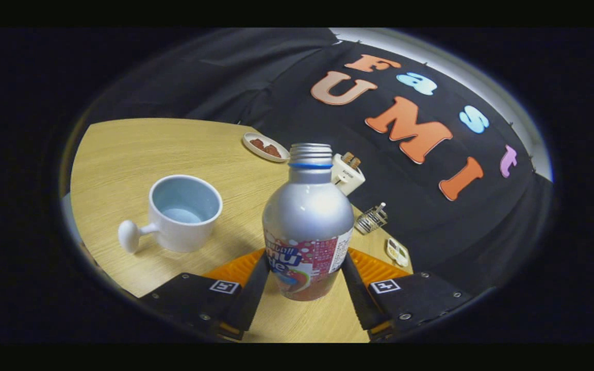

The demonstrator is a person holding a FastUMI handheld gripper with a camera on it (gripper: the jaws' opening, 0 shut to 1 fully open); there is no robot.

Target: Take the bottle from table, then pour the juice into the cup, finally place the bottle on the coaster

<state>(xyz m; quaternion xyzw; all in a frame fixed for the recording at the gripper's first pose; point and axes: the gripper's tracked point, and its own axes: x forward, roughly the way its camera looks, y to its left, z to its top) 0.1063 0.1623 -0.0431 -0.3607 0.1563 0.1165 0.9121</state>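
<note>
Here: smooth metal bottle, threaded neck uncapped, clamped between both fingers of the gripper; glazed round cup beside it, on wood-grain table.

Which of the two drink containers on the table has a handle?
The pale cup, off to the side of the gripper; the silver bottle held between its fingers has none.

Light wooden table, black cloth wall behind it, pale strip of wall above the cloth
</note>
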